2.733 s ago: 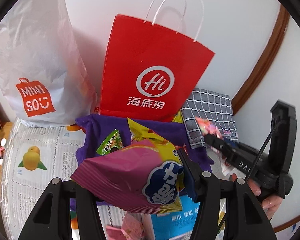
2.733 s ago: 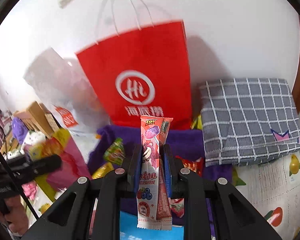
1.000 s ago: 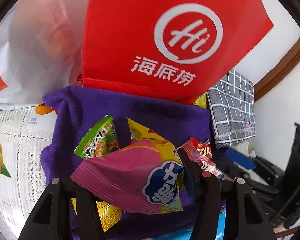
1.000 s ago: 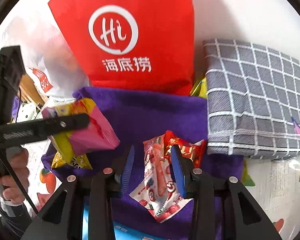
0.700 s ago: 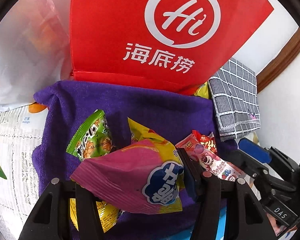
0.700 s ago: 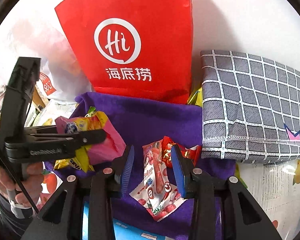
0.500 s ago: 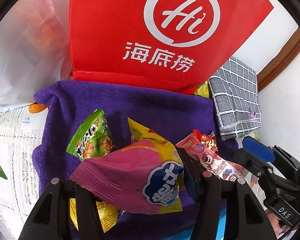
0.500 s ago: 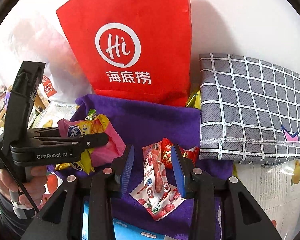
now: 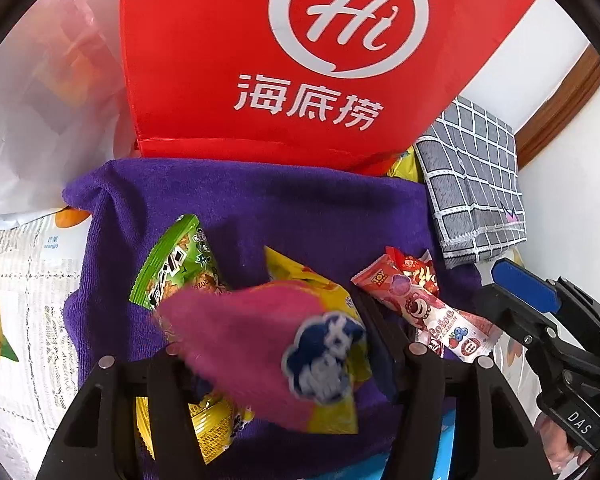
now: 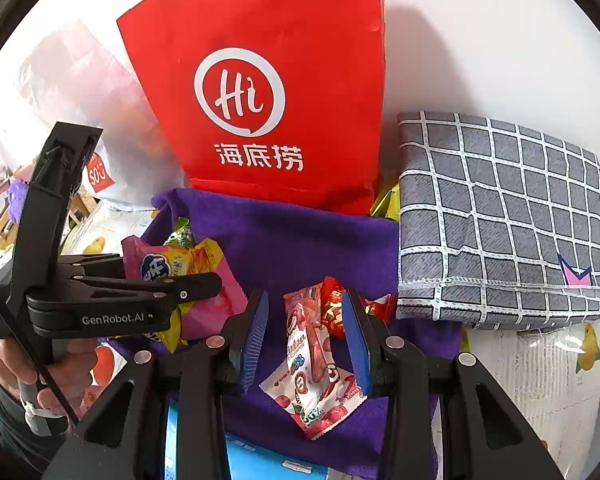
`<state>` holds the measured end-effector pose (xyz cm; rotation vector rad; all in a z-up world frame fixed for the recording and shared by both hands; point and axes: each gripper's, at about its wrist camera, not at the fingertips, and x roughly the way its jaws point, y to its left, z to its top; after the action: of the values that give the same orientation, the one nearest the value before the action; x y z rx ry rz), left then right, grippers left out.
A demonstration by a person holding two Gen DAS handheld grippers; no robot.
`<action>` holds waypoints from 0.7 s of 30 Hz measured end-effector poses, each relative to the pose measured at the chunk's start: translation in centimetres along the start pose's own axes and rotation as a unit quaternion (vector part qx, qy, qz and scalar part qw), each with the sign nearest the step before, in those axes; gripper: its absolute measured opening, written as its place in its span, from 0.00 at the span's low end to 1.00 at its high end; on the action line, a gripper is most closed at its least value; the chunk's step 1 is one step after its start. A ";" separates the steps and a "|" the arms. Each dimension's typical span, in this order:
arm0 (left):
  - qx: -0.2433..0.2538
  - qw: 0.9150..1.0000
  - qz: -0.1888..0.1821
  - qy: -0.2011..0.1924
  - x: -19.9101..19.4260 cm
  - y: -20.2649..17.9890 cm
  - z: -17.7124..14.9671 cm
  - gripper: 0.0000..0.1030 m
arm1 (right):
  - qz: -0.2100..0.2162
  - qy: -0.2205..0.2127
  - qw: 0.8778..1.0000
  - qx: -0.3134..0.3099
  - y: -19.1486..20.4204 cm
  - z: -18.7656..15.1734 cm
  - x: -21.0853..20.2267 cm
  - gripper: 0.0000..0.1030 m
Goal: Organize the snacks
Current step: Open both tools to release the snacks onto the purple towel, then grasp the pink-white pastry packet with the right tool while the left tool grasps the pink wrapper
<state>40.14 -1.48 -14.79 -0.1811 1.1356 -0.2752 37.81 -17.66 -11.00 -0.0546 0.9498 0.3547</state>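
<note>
The left gripper (image 9: 276, 364) has just been opening its jaws, and the pink and yellow snack bag (image 9: 268, 344) sits blurred between them, at the lower centre of the left wrist view; whether the pads press on it cannot be told. In the right wrist view a hand (image 10: 56, 376) at the lower left holds that gripper by its handle. The right gripper (image 10: 304, 340) stands with its jaws apart, astride a pink strawberry candy packet (image 10: 308, 364) that lies flat and untouched on the purple towel (image 10: 300, 248). A red wrapper (image 10: 332, 312) lies just behind the packet. On the towel's left part a green snack packet (image 9: 176, 264) rests beside a yellow foil packet (image 9: 208, 428). A red paper bag (image 10: 268, 92) printed with a white "Hi" logo stands upright behind the towel, against the white wall (image 10: 480, 32); what it holds is hidden. A white plastic bag (image 9: 48, 100) leans at the upper left. A folded grey checked cloth (image 10: 500, 216) lies at the right, near the towel. Underneath, a fruit-printed tablecloth (image 9: 16, 288) covers the surface.
</note>
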 end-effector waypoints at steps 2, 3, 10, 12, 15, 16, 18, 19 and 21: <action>0.001 1.000 -0.002 -0.002 -0.1 -0.1 0.0 0.64 | 0.000 0.002 1.000 0.002 0.0 0.0 0.0 0.37; 0.002 1.000 -0.002 -0.002 -0.2 -0.1 0.0 0.65 | 0.000 0.002 1.000 0.002 0.0 -0.1 0.0 0.37; 0.007 1.000 -0.007 -0.014 -1.6 -0.3 0.1 0.67 | -0.002 0.003 1.000 -0.004 0.2 -0.1 0.0 0.37; 0.010 1.000 -0.015 -0.020 -2.2 -0.6 0.1 0.69 | -0.002 -0.001 1.000 -0.004 0.3 -0.1 -0.3 0.37; 0.019 0.999 -0.018 -0.031 -3.3 -1.2 0.0 0.72 | -0.001 -0.008 1.000 0.001 0.2 0.0 -0.9 0.37; 0.023 0.999 -0.017 -0.034 -3.6 -1.4 -0.1 0.72 | -0.002 -0.010 1.000 0.003 0.1 0.0 -1.1 0.37; 0.031 0.999 -0.016 -0.040 -4.3 -1.8 -0.2 0.72 | -0.002 -0.016 1.000 0.007 0.0 0.1 -1.5 0.37; 0.034 0.998 -0.016 -0.042 -4.7 -2.0 -0.3 0.72 | -0.001 -0.018 1.000 0.009 0.0 0.1 -1.8 0.37; 0.036 0.998 -0.016 -0.048 -5.4 -2.2 -0.4 0.73 | 0.000 -0.024 1.000 0.013 -0.1 0.2 -2.3 0.37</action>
<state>37.37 -1.92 -9.67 -0.1472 1.0277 -0.3312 36.76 -18.38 -9.06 -0.0216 0.9074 0.3425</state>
